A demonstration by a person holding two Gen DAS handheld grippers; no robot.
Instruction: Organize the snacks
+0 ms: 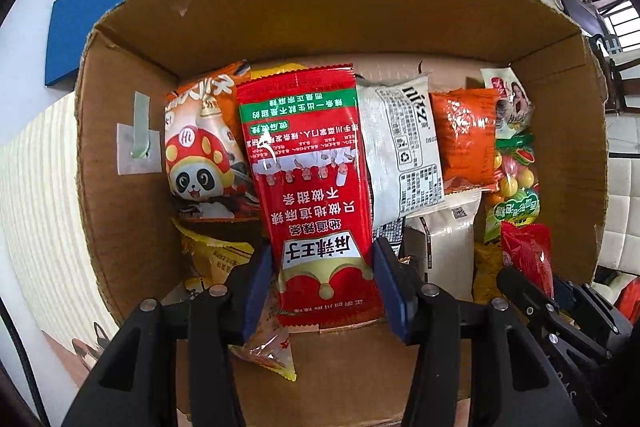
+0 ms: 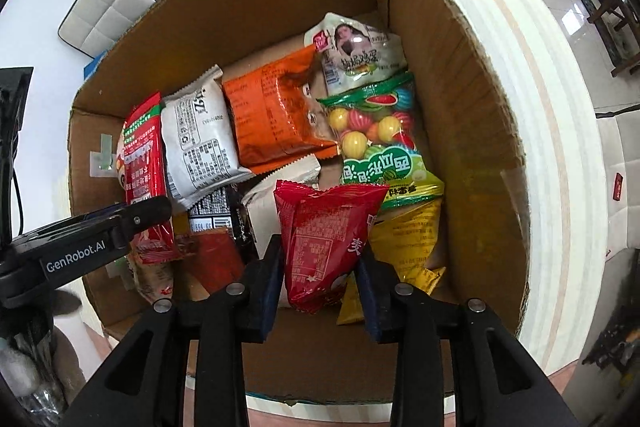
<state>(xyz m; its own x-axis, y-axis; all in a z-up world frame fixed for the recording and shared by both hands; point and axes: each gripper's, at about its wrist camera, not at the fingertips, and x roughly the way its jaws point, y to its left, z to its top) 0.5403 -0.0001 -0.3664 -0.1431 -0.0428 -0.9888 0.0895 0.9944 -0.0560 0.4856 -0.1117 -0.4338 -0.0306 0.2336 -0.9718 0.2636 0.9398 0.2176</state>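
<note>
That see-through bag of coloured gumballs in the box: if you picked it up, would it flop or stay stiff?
The gumball bag would probably sag, since it is thin clear film around loose round balls. Those balls would likely shift and roll inside. The glossy film looks slippery, so a pinch may slide.

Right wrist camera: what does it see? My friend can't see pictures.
The right gripper holds a small red packet over a cardboard box full of snacks. Below lie white, orange and yellow packets and a gumball bag. The left gripper reaches in beside it.
</note>
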